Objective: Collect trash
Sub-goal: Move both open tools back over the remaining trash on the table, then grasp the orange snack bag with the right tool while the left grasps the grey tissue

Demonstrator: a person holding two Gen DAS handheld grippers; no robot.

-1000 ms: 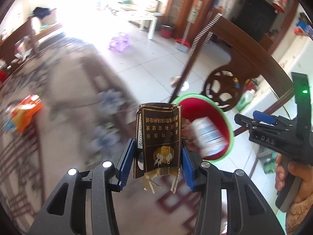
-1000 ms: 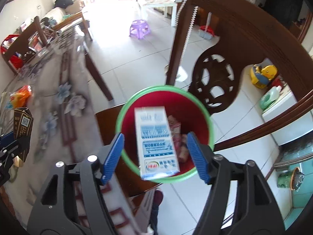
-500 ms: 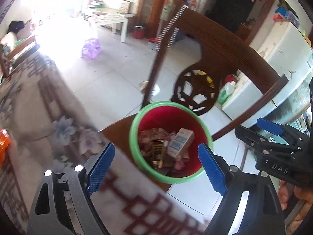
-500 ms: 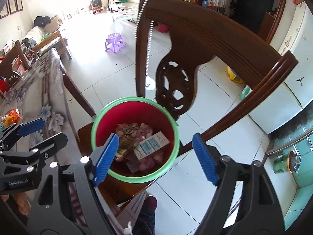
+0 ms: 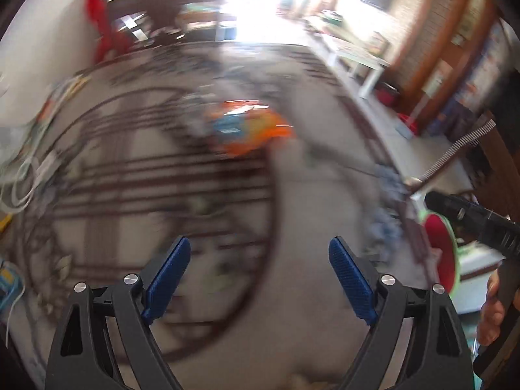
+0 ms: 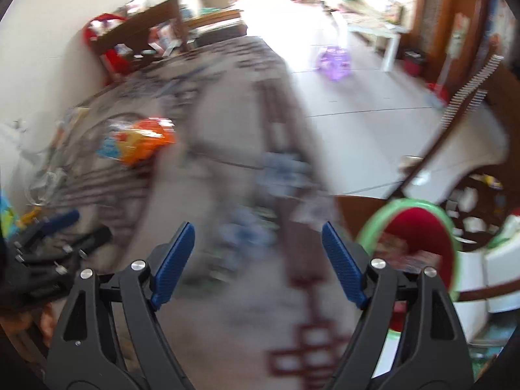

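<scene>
Both views are motion-blurred. An orange and blue snack bag (image 5: 250, 126) lies on the patterned tablecloth, far ahead of my left gripper (image 5: 260, 279), which is open and empty. It also shows in the right wrist view (image 6: 136, 141), ahead and left of my right gripper (image 6: 258, 263), also open and empty. The red bin with a green rim (image 6: 419, 243) stands off the table's right edge with trash inside; it shows at the right edge of the left wrist view (image 5: 442, 253). The right gripper shows there too (image 5: 474, 221).
A dark wooden chair back (image 6: 481, 97) rises behind the bin. Cables and small clutter (image 5: 29, 175) lie at the table's left side. A purple stool (image 6: 334, 61) and a white low table (image 6: 373, 29) stand on the tiled floor beyond.
One second ago the left gripper held a dark packet and a white carton was dropping from the right gripper; both went into the bin. Both grippers have since swung left over the table.
</scene>
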